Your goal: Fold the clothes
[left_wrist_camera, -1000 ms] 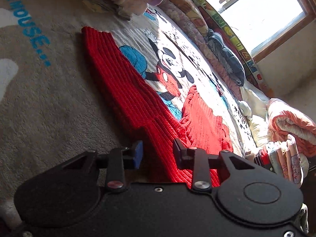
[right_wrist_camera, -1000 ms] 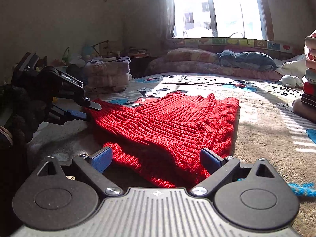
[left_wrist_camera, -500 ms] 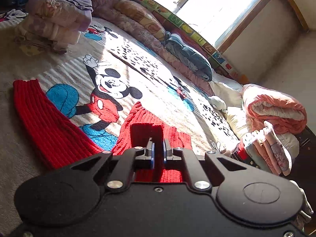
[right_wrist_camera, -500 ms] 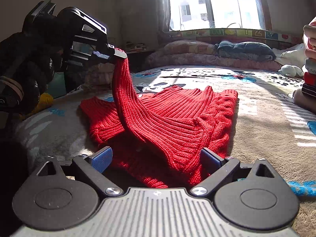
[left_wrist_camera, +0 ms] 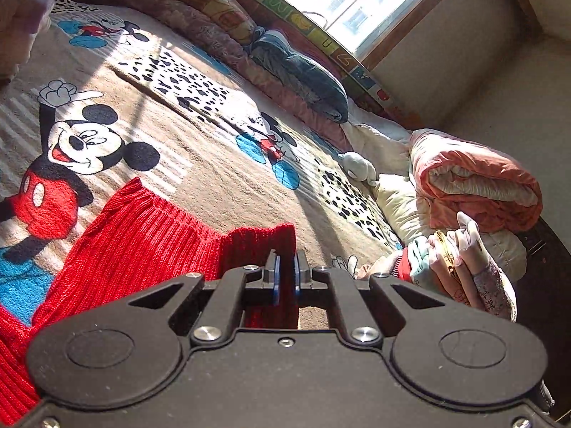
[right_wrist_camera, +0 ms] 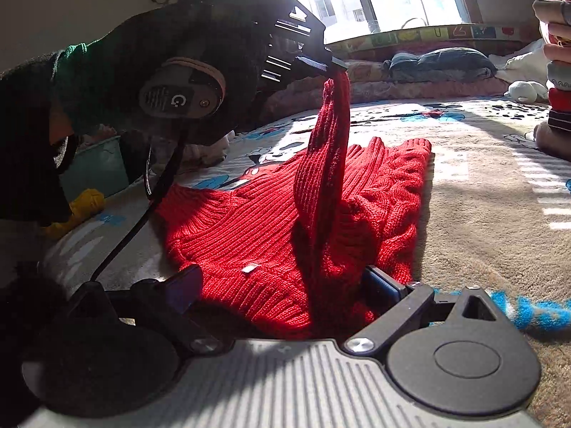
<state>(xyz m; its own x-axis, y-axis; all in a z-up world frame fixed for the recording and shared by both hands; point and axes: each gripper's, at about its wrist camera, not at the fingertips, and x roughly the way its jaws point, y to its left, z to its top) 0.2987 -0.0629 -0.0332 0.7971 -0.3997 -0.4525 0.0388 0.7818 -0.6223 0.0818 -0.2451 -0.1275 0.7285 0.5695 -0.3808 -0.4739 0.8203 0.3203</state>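
Note:
A red ribbed knit sweater [right_wrist_camera: 271,221] lies on the cartoon-print blanket [right_wrist_camera: 481,207]. My left gripper [left_wrist_camera: 285,267] is shut on the sweater's sleeve cuff [left_wrist_camera: 260,239], and in the right wrist view the left gripper [right_wrist_camera: 335,66] holds that sleeve [right_wrist_camera: 328,164] lifted high over the sweater body. My right gripper [right_wrist_camera: 282,281] stands open low at the sweater's near edge, its blue pads on either side of the knit. The sweater body [left_wrist_camera: 117,235] spreads to the left in the left wrist view.
A person's black sleeve and gloved hand [right_wrist_camera: 107,82] fill the left. Folded clothes stack [left_wrist_camera: 460,260] and a pink rolled quilt [left_wrist_camera: 478,185] sit at the right. Pillows and a dark bundle [left_wrist_camera: 303,75] line the window side. A yellow item [right_wrist_camera: 76,210] lies left.
My left gripper closed on the sleeve, raised it off the blanket and carried it rightward across the sweater body. The right gripper stayed open in place.

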